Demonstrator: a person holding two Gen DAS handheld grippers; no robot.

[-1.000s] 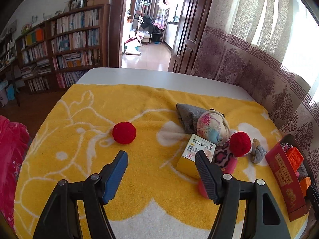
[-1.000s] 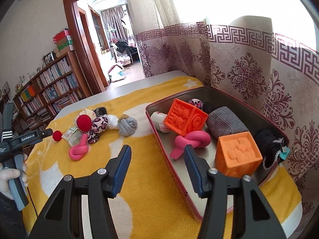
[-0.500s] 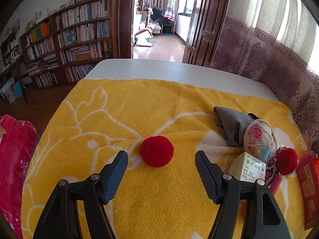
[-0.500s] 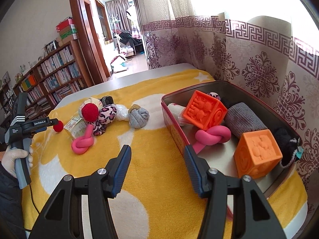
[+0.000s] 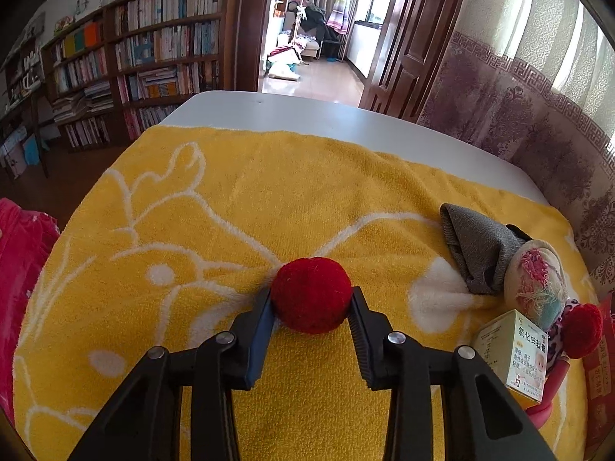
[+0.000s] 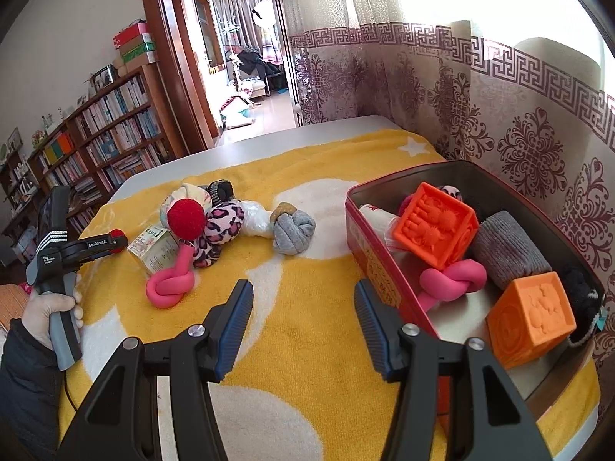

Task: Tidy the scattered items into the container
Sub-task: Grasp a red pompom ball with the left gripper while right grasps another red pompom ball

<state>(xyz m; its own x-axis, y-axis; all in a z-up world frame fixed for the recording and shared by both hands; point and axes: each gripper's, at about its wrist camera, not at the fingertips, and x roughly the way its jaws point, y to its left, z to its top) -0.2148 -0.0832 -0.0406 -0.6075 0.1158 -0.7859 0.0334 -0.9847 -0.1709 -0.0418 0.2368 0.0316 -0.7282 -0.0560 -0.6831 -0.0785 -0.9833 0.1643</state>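
Red pompom (image 5: 310, 294) — round, fuzzy, on the yellow towel (image 5: 230, 199), clamped in the left gripper (image 5: 311, 303). Right gripper (image 6: 303, 307) — wide, empty. Nearby: 1 grey sock (image 5: 476, 253), 1 box (image 5: 511, 353). Tin (image 6: 369, 246) at right.

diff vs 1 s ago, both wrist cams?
The left tongs swung left from the toy pile to the lone red pom-pom, came down over it and shut on it; it sits on the yellow towel. The right tongs stayed open and empty, drifting slightly over the towel. The pile and the contents of the red tin are unchanged.
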